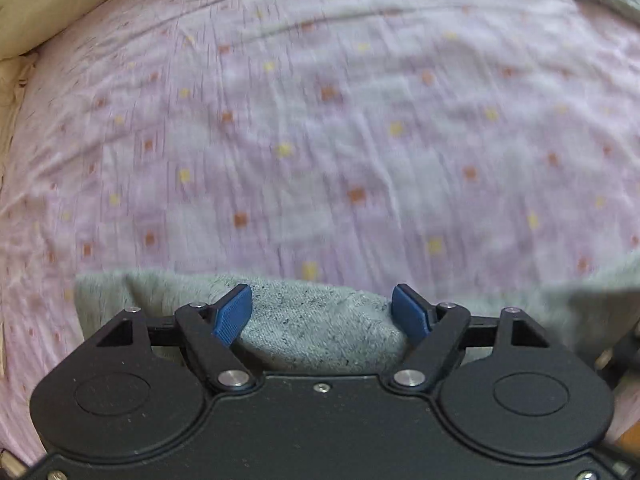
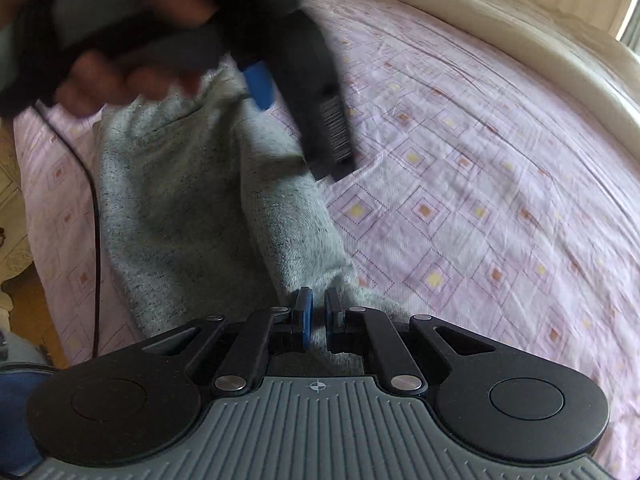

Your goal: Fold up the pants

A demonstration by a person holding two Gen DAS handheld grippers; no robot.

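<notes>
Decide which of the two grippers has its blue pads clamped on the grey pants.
The right gripper: its pads pinch a fold of the grey pants. The left gripper has pads spread wide, cloth merely lying between them.

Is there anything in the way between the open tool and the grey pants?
No, nothing visible is in the way. The left tool has its blue pads spread, with the grey pants bunched right between them and only the pink bedsheet beyond. The right tool is already pinching the cloth.

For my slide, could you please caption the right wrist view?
Right tool shut on grey pants over a lilac bedsheet, left tool beyond.
</notes>
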